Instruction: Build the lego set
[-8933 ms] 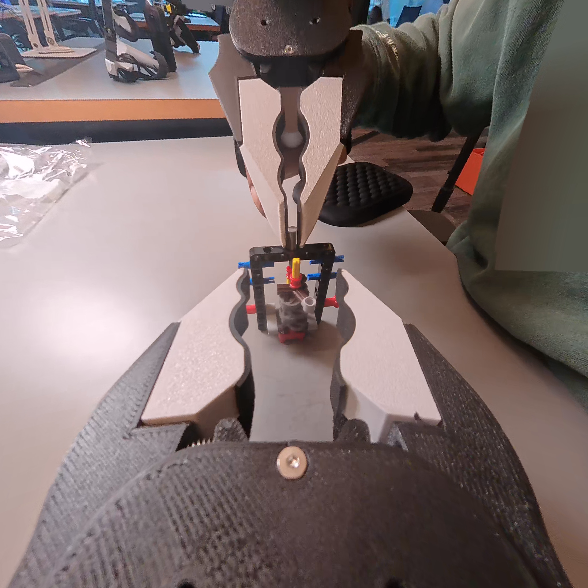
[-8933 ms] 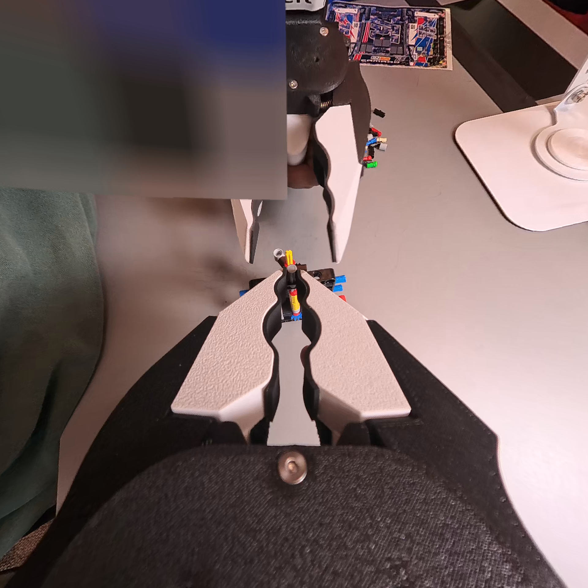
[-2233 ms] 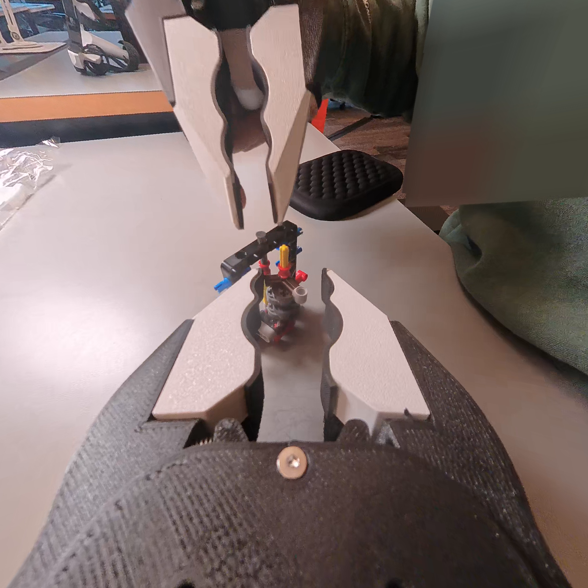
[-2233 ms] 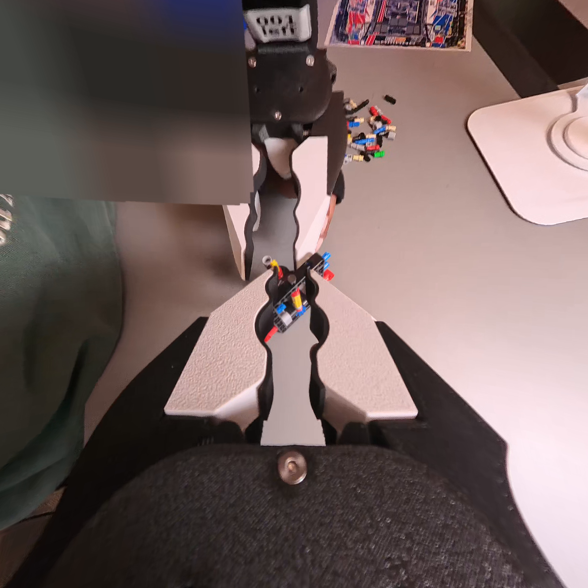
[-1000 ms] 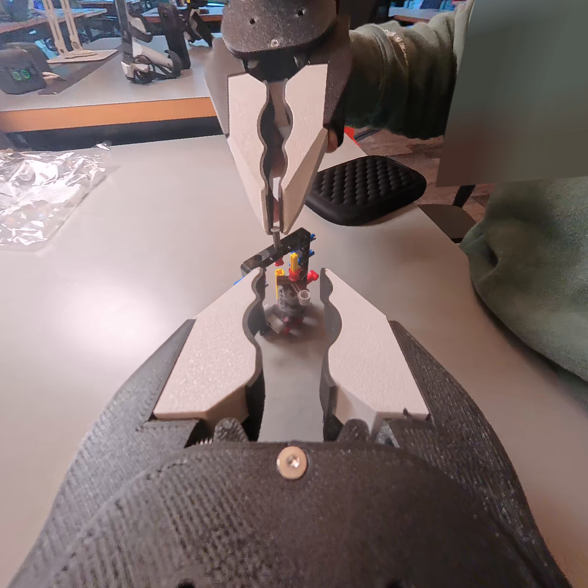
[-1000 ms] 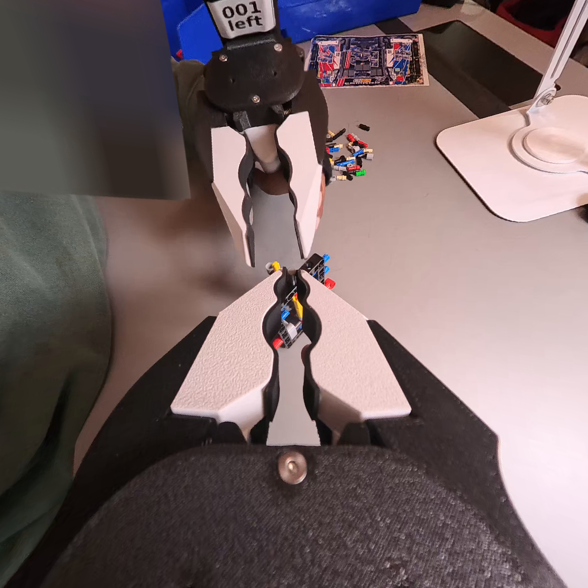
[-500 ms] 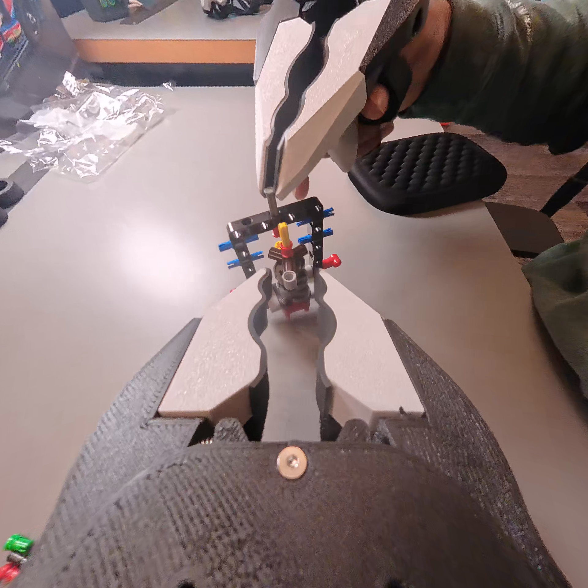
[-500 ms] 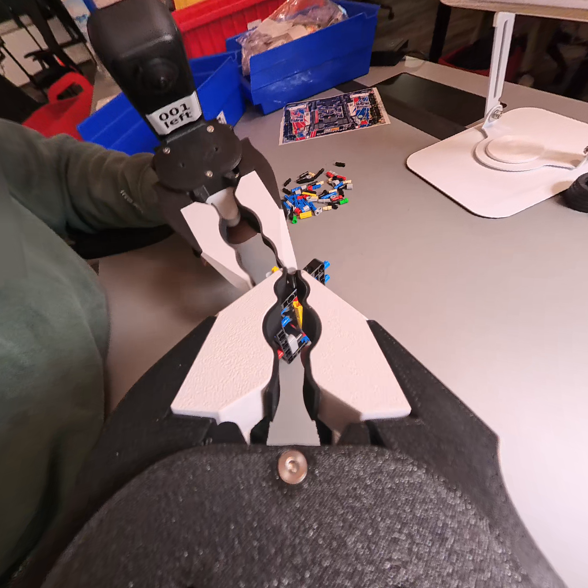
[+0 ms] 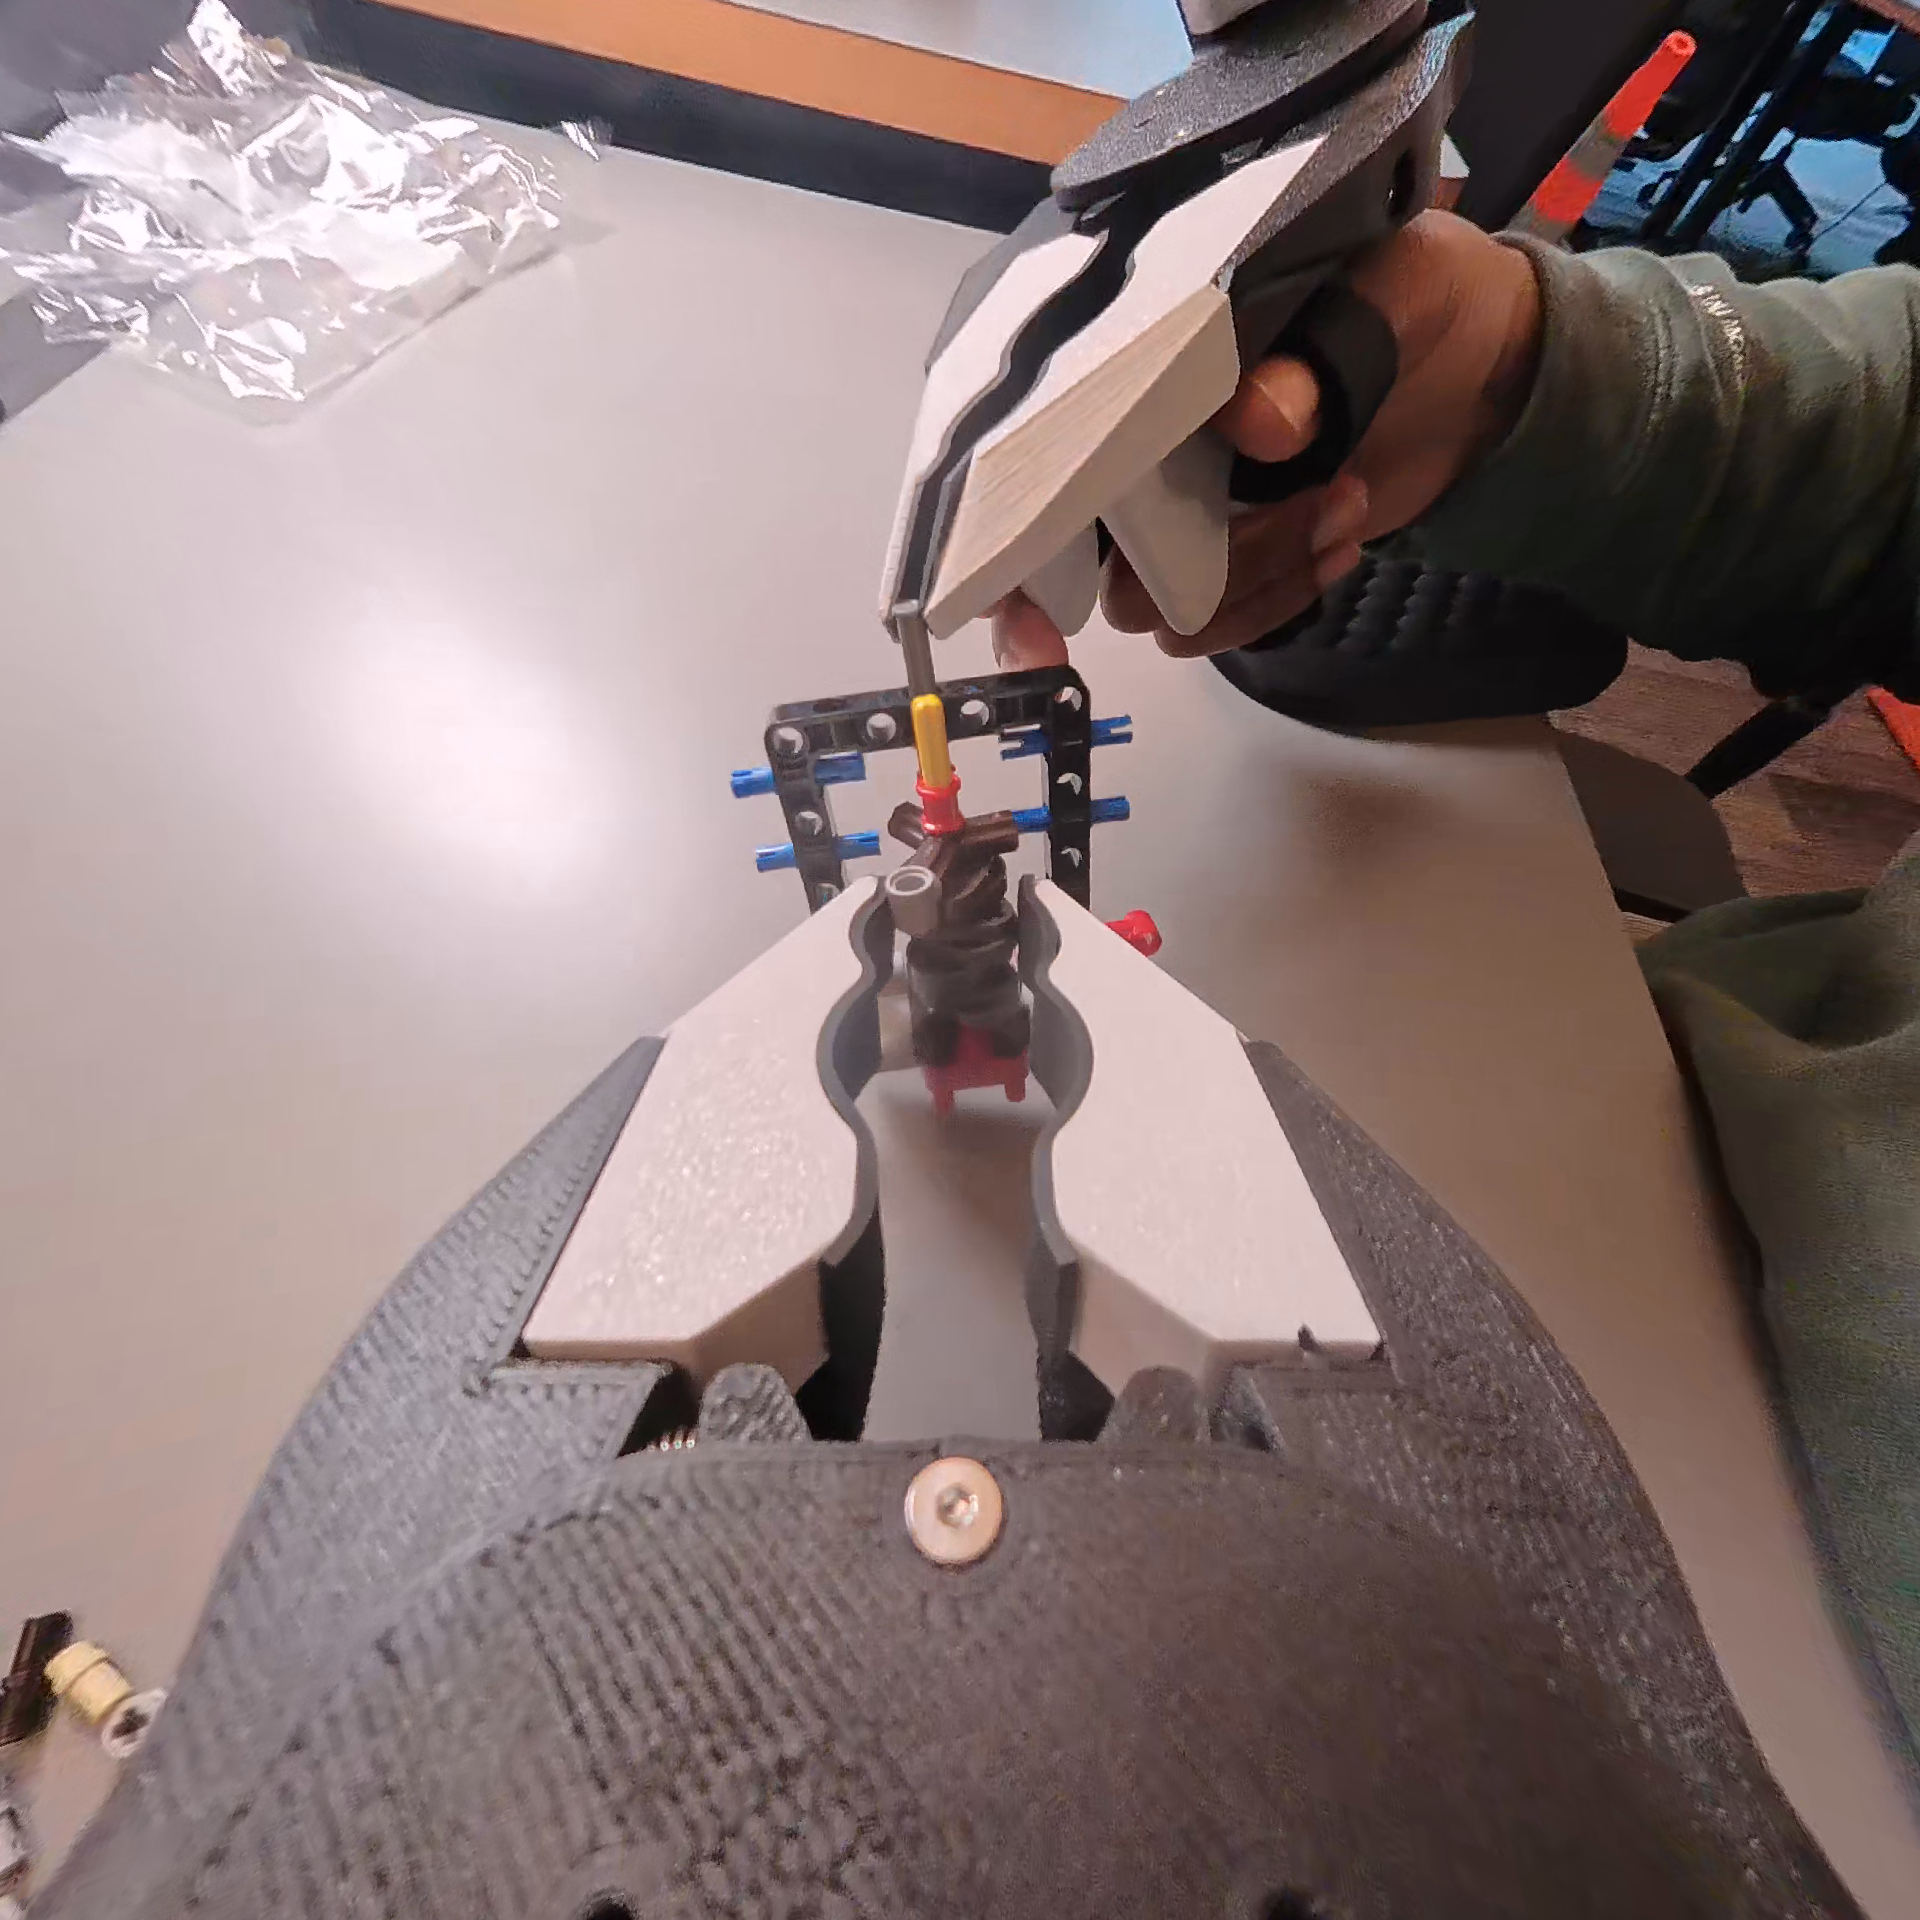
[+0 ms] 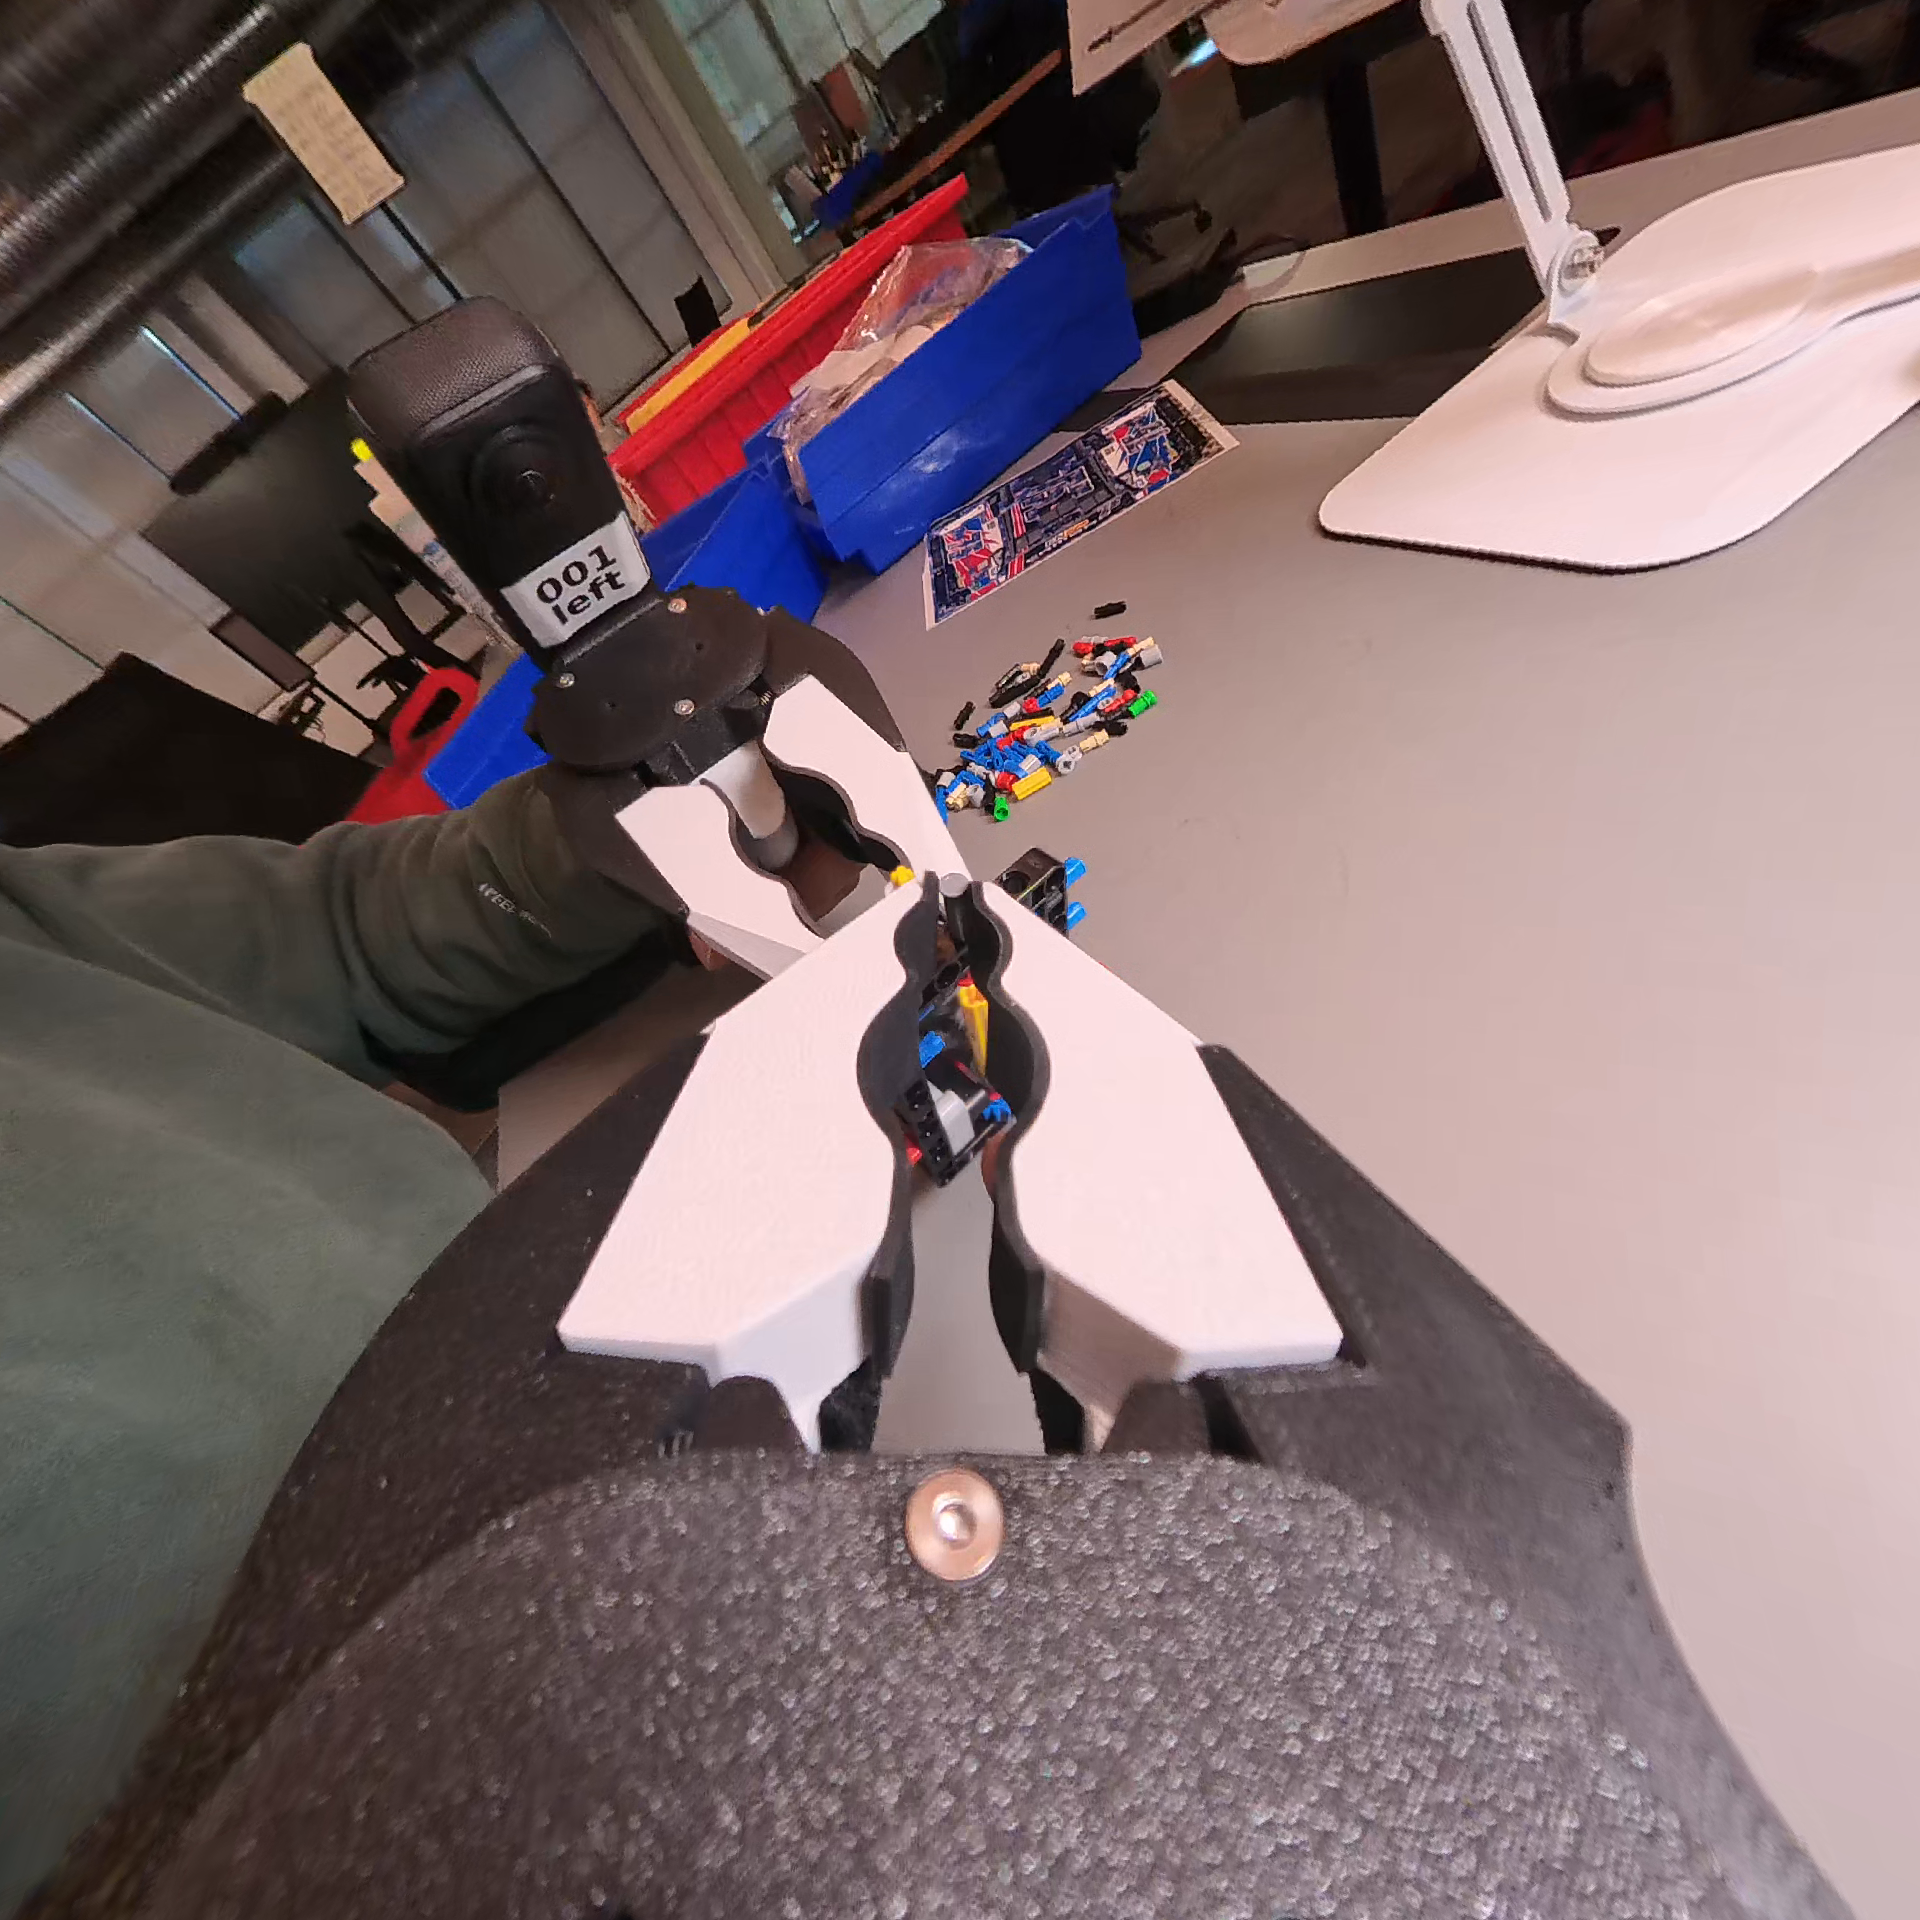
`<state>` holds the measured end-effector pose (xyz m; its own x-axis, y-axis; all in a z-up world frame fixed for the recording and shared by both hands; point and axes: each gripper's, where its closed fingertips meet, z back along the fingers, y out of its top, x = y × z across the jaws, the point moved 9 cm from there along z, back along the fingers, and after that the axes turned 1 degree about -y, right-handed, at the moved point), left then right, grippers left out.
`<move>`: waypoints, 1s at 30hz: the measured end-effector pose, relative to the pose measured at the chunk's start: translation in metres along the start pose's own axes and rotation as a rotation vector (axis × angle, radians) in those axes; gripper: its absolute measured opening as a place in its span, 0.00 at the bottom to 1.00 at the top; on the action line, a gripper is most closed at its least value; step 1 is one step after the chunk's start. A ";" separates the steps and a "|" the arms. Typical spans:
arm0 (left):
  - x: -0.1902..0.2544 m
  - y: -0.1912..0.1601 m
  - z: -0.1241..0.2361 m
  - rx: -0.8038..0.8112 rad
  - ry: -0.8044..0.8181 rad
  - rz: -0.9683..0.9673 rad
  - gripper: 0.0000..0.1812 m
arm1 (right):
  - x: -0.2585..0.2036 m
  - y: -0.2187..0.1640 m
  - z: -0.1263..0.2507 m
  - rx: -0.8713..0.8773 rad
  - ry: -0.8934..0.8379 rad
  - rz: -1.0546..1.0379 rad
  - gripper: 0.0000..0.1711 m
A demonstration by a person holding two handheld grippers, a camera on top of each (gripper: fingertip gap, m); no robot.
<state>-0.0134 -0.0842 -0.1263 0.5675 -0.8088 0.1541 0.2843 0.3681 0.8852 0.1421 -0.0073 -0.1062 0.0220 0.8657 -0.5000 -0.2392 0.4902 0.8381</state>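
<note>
Two grippers meet at my small lego assembly (image 9: 961,914), a black studded plastic frame with blue pins, a yellow axle and a red base, standing on the smooth grey table (image 9: 416,644). My left gripper (image 9: 956,899) clamps its dark geared stem. My right gripper (image 9: 914,613), nearly closed, pinches a thin grey metal-looking axle (image 9: 918,649) touching the frame's top. Loose coloured pieces (image 10: 1049,727) and blue plastic bins (image 10: 966,384) lie well apart; open tabletop surrounds.
</note>
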 end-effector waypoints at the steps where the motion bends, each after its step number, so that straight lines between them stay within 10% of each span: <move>1: 0.000 -0.001 -0.001 -0.007 -0.008 0.008 0.12 | 0.001 -0.002 0.000 0.000 -0.001 -0.007 0.02; 30: -0.022 -0.014 0.043 -0.007 0.084 -0.056 0.16 | -0.022 -0.006 -0.010 -0.048 -0.160 0.311 0.02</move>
<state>-0.0630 -0.0918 -0.1235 0.6131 -0.7872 0.0665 0.3225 0.3263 0.8885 0.1337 -0.0305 -0.1026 0.0917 0.9795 -0.1792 -0.3039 0.1989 0.9317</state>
